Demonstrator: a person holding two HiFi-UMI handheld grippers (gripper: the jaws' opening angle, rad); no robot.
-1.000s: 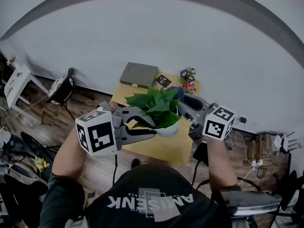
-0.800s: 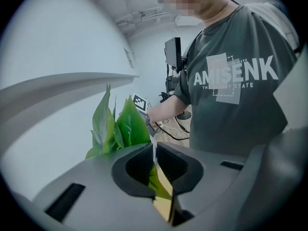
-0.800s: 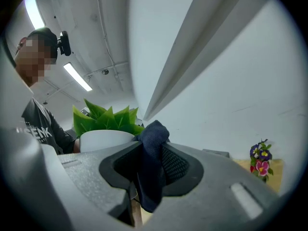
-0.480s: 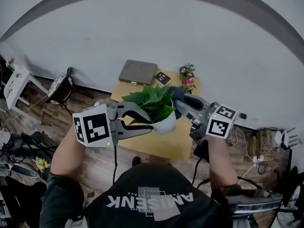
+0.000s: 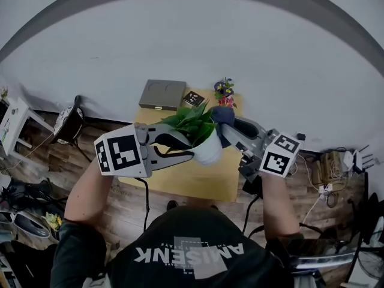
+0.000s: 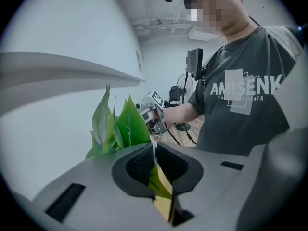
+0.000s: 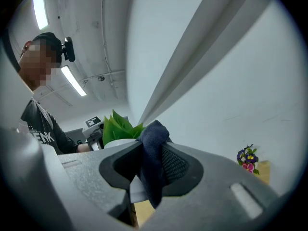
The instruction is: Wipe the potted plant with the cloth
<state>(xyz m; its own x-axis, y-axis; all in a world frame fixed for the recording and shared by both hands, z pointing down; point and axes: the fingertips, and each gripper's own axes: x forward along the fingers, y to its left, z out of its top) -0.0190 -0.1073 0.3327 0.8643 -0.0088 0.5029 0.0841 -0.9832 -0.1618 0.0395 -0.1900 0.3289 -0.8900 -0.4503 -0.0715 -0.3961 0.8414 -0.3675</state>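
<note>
The potted plant, green leaves (image 5: 191, 120) in a white pot (image 5: 208, 153), hangs over the wooden table (image 5: 204, 182). My left gripper (image 5: 192, 149) is shut on the pot's thin white rim (image 6: 154, 151), with the leaves (image 6: 117, 127) rising just past its jaws. My right gripper (image 5: 224, 123) is shut on a dark blue cloth (image 5: 221, 116), which bunches up between its pads (image 7: 153, 146). The cloth sits against the right side of the leaves (image 7: 120, 124). Each gripper shows in the other's view.
At the table's far edge lie a flat grey box (image 5: 162, 94), a small black card (image 5: 193, 99) and a little pot of purple and red flowers (image 5: 224, 92). A chair (image 5: 67, 123) stands on the floor at left. Cables and a power strip (image 5: 327, 191) lie at right.
My left gripper has rolled a little with the pot still in it. My right gripper has shifted slightly with the cloth beside the leaves.
</note>
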